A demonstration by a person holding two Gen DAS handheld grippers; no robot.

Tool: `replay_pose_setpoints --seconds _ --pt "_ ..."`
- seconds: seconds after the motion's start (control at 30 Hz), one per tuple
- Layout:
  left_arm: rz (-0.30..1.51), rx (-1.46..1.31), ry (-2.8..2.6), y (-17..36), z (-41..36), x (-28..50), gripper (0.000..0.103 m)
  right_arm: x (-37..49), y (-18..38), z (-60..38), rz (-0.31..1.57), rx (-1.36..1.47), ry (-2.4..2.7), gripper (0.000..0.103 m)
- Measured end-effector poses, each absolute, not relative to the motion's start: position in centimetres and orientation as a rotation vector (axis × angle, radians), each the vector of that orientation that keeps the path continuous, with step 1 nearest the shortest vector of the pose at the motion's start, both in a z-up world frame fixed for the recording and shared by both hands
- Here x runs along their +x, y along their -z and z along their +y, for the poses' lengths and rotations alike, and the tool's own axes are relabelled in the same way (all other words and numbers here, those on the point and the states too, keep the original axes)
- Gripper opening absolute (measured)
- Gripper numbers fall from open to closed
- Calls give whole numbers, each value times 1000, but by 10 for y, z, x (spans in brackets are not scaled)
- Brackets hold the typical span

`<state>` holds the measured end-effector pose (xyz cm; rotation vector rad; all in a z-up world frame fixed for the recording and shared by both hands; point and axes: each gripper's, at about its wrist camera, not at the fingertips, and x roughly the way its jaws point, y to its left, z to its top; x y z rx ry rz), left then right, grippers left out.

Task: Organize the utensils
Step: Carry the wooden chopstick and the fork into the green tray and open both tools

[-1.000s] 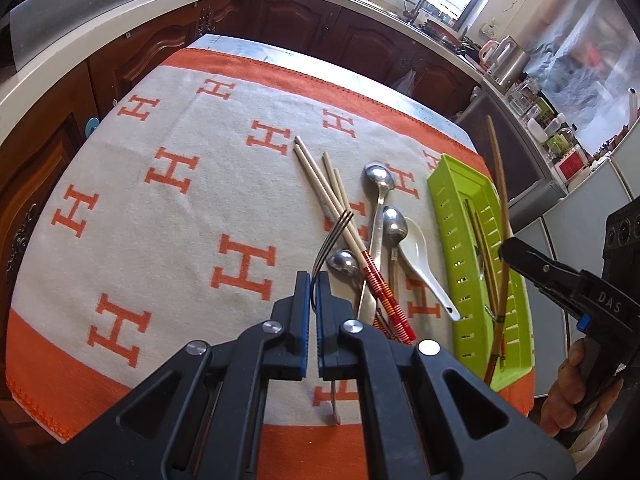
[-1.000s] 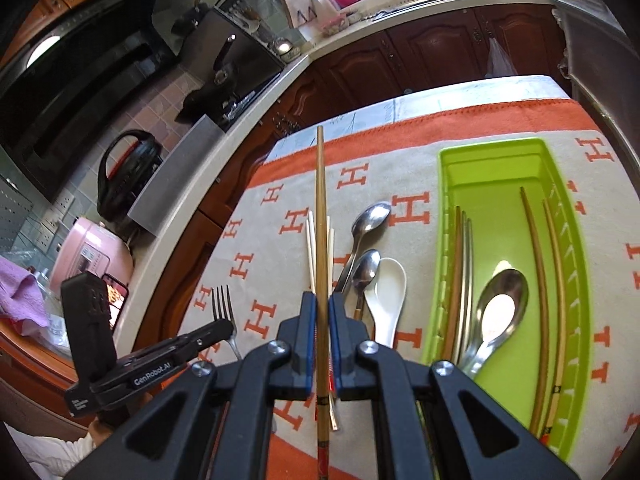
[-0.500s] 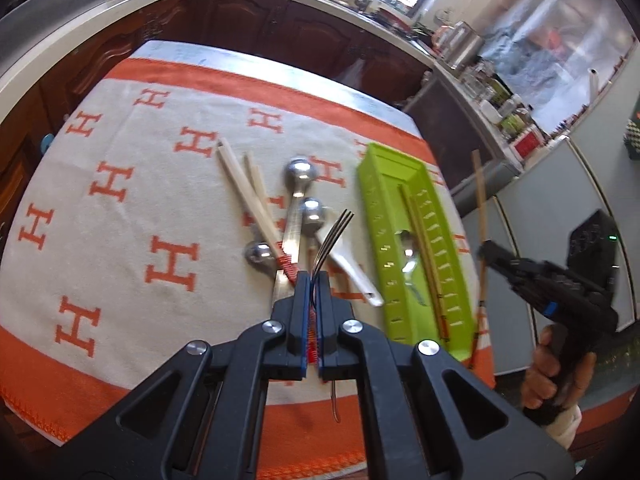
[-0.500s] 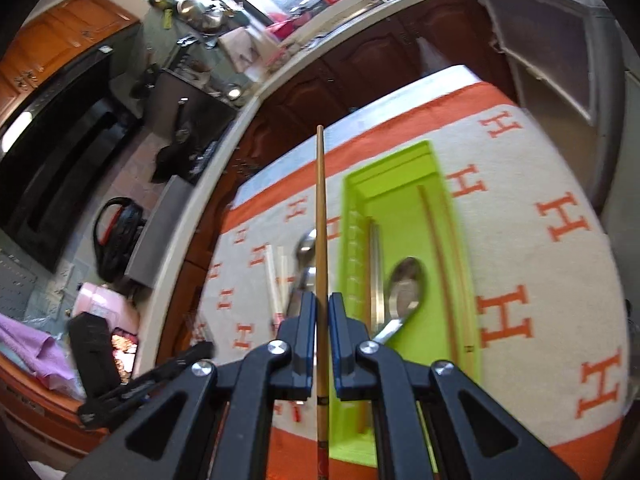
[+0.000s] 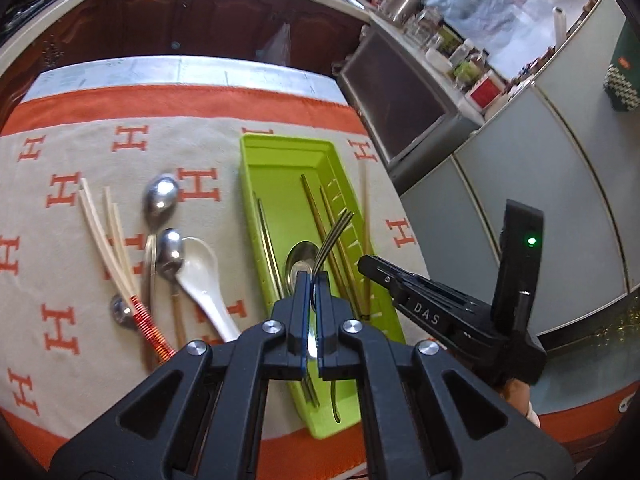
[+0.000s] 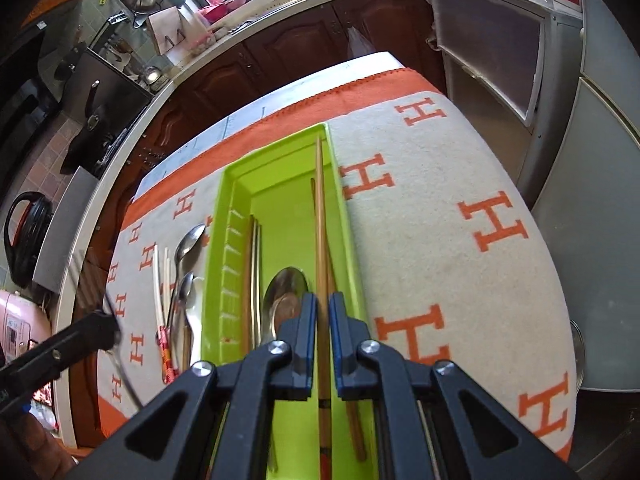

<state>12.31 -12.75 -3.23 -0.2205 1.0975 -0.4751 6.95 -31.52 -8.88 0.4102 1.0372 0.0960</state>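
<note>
My left gripper (image 5: 313, 280) is shut on a metal fork (image 5: 336, 228), tines pointing away, and hangs over the near half of the green tray (image 5: 280, 152). My right gripper (image 6: 322, 300) is shut on a long brown chopstick (image 6: 320, 208) that runs along the tray's (image 6: 288, 208) right wall. Inside the tray lie a metal spoon (image 6: 286, 292), metal chopsticks (image 6: 254, 264) and brown chopsticks. In the left wrist view the right gripper (image 5: 362, 264) sits just right of the fork. In the right wrist view the left gripper (image 6: 114, 330) is blurred at lower left.
On the cream and orange cloth (image 5: 100, 140) left of the tray lie three metal spoons, a white ceramic spoon (image 5: 200, 268) and pale chopsticks (image 5: 104, 236) with red-banded ends. The table edge falls away just right of the tray. Dark kitchen cabinets (image 5: 200, 16) stand behind.
My left gripper has carried the fork to the right, from over the loose spoons to above the tray. The right gripper has swung its chopstick over the tray's right side and lower.
</note>
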Motion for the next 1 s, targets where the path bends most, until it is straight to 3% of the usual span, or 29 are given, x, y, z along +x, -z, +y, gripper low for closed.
replay_pose_setpoints --seconds 0.33,1.0 --pt "1219 -136 370 99 -161 175 1 88 90 -313 1025 406 -104 15" --pt "1090 -153 309 60 -84 104 1 34 60 -263 974 285 -149 15"
